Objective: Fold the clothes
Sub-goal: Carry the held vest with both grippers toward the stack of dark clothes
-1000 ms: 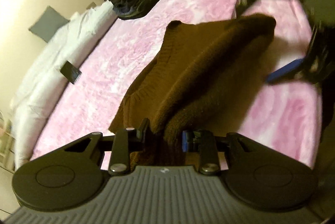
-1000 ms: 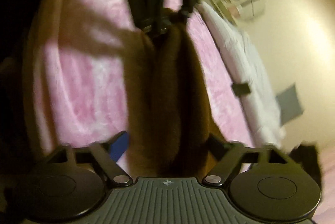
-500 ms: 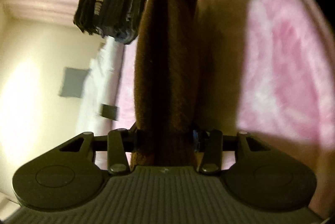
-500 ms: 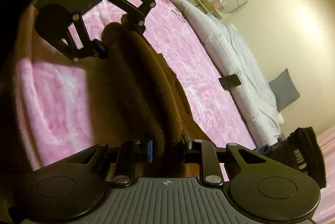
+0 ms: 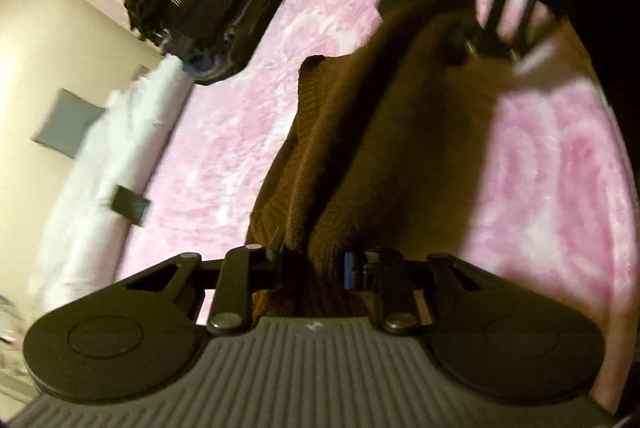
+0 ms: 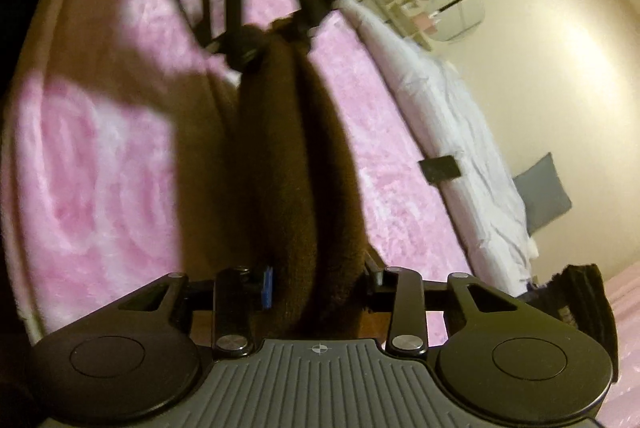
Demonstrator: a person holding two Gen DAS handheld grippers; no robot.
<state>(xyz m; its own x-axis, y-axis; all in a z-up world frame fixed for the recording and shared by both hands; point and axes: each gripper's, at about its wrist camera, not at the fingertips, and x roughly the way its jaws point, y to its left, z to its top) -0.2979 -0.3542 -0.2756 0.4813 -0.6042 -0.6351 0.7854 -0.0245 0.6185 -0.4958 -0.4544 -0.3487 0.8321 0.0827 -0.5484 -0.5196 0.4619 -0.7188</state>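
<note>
Both tools grip one brown knit sweater point(image 5: 360, 131) by opposite ends, so that it stretches between them above a pink plush blanket point(image 5: 224, 131) that covers the bed. Seen from the left wrist camera, the left tool point(image 5: 314, 264) has its fingers closed on a doubled fold of the knit, and the cloth runs away from it up to the right tool point(image 5: 432, 7), blurred at the top of that view. From the right wrist camera, the right tool point(image 6: 316, 286) pinches a thick roll of the same sweater point(image 6: 296, 167), which leads off to the left tool point(image 6: 276, 35) at the far end. A loose part of the sweater hangs down toward the blanket, and its ribbed edge shows on the left wrist view. A stack of folded dark clothes point(image 5: 208, 3) stands on the far part of the blanket. White bedding point(image 5: 100, 163) lies along the edge of the pink blanket, with a small dark flat object point(image 5: 130, 204) on it and a grey pillow point(image 5: 66, 121) beyond.
</note>
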